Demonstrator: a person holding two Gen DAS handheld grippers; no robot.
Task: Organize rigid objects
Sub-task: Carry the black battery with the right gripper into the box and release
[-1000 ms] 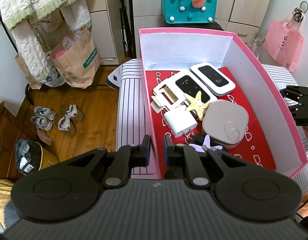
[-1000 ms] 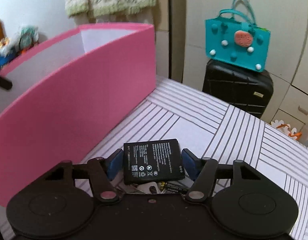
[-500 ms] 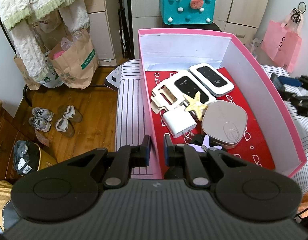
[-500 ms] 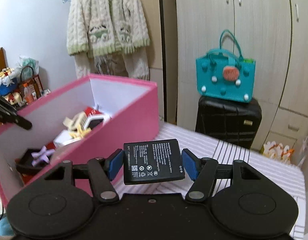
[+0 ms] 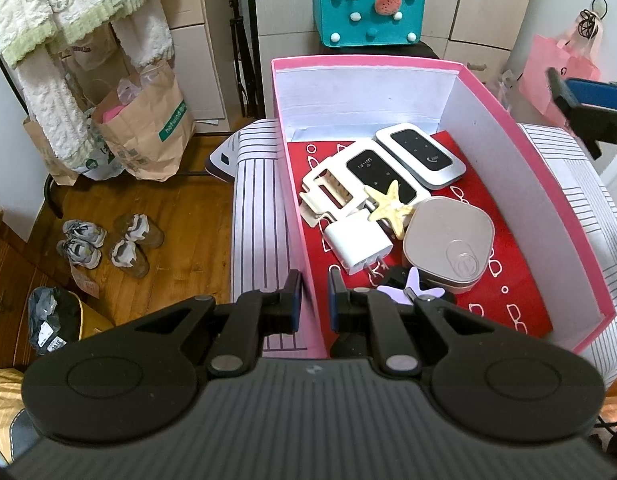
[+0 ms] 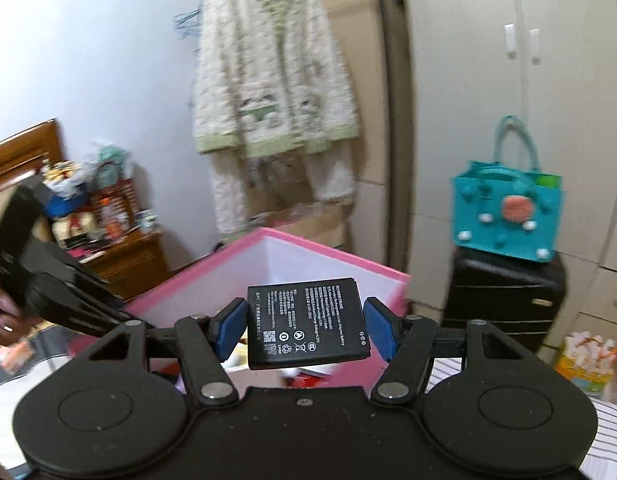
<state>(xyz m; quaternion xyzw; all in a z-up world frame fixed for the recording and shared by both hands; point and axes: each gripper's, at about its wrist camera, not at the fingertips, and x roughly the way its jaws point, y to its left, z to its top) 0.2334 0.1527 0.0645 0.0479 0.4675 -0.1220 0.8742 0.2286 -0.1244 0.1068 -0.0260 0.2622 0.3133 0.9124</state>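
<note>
Left wrist view: our left gripper (image 5: 311,294) pinches the near wall of the pink box (image 5: 294,184).

Right wrist view: our right gripper (image 6: 306,330) clamps a flat black battery (image 6: 306,328), white print facing up, raised with the box at 12 o'clock behind.

left tool (image 5: 311,294) pinching pink box (image 5: 548,168) wall

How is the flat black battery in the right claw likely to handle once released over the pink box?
The battery, pinched at its side edges by the right claw, looks stiff. Flat, it should land without rolling. Its smooth casing might slide on the clutter inside the pink box.
</note>
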